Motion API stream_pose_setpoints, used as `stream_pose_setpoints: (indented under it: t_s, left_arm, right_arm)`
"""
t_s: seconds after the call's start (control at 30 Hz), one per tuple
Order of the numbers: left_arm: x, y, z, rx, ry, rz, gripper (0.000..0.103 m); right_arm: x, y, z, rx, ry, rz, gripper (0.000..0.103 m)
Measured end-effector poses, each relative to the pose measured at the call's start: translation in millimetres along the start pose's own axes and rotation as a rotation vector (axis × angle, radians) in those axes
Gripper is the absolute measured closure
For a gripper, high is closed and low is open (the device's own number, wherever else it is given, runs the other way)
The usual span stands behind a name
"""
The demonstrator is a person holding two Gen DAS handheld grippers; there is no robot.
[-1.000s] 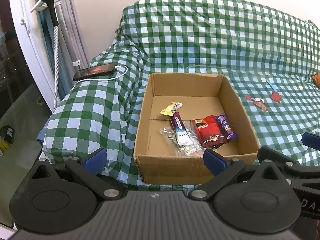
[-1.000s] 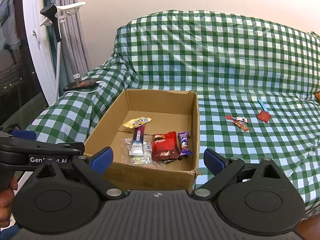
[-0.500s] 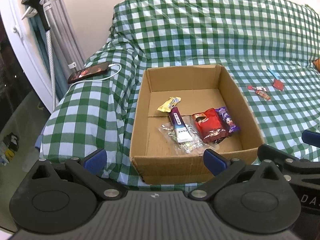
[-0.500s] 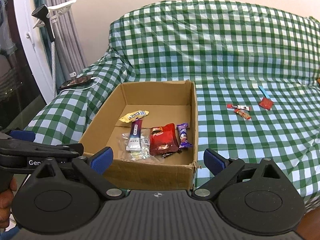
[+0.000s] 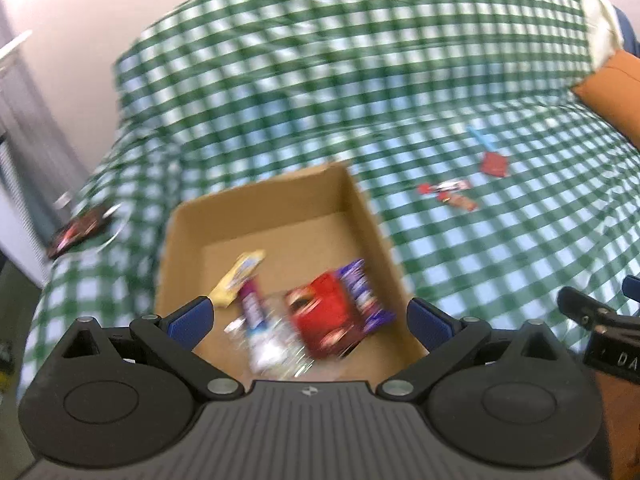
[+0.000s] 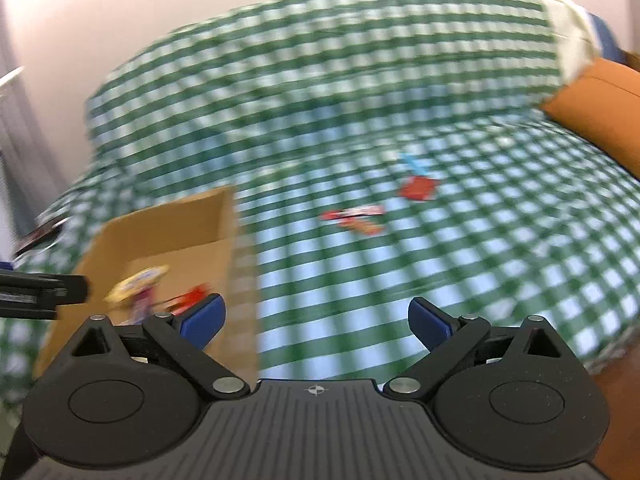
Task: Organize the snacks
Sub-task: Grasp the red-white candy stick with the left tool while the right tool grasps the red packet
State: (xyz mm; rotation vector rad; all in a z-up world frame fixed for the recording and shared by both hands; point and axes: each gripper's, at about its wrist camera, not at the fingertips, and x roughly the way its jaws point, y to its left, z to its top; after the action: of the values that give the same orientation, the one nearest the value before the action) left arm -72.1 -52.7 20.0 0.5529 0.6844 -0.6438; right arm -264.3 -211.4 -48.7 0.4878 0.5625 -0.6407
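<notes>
both views blurred by motion. left hand-held gripper (image 5: 308, 316) spread wide, empty, hovering over the near edge of the cardboard box (image 5: 362, 216) on the green checked sofa cover (image 5: 520, 248). inside the box: yellow packet (image 5: 238, 278), red pouch (image 5: 322, 314), purple wrapper (image 5: 362, 292). right hand-held gripper (image 6: 316, 316) likewise spread, holding nothing, pointed toward loose snacks (image 6: 354, 218) and a red sachet (image 6: 416, 189) lying on the cover, well apart from the box. probably reaching for those next; best slowed down, lowered flat to the soft fabric, closed on one thin wrapper without pinching cloth.
</notes>
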Motion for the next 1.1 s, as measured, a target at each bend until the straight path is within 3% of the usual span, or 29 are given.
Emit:
stream_pose_setpoints:
  t_s: [0.17, 0.33, 0.47, 0.73, 0.87, 0.93, 0.97, 1.03, 1.1]
  left_arm:
    - [56.8, -57.0, 57.5, 0.145, -0.006, -0.045, 0.000]
    - [154.4, -109.8, 114.5, 0.246, 0.085, -0.086, 0.000]
    - [237.6, -143.8, 143.4, 0.299, 0.164, -0.194, 0.000]
    - [374.3, -199.0, 171.8, 0.371, 0.254, -0.295, 0.000]
    - [415.8, -214.0, 174.8, 0.405, 0.280, -0.299, 0.000]
    - [428.6, -212.6, 176.7, 0.407, 0.288, -0.341, 0.000]
    - [432.1, -209.7, 179.2, 0.394, 0.292, -0.370, 0.000]
    - [438.2, -205.2, 181.6, 0.380, 0.309, -0.400, 0.000]
    - [439.3, -203.2, 180.6, 0.381, 0.300, -0.412, 0.000]
  right_arm:
    - [26.2, -40.9, 19.8, 0.098, -0.011, -0.106, 0.004]
    - [82.7, -49.3, 52.4, 0.158, -0.009, -0.166, 0.004]
    - [145.6, -77.9, 74.6, 0.156, 0.006, -0.191, 0.003]
    - [298.8, -104.2, 117.2, 0.118, 0.041, -0.192, 0.003]
    - [370.2, -109.0, 130.8, 0.145, 0.077, -0.178, 0.003]
    - [401.7, -105.7, 133.2, 0.135, 0.096, -0.164, 0.002]
    - [419.1, -102.7, 132.9, 0.112, 0.121, -0.153, 0.000]
    - [434.2, -88.1, 127.1, -0.012, 0.075, -0.221, 0.000]
    - [439.4, -82.0, 120.9, -0.077, 0.037, -0.230, 0.000]
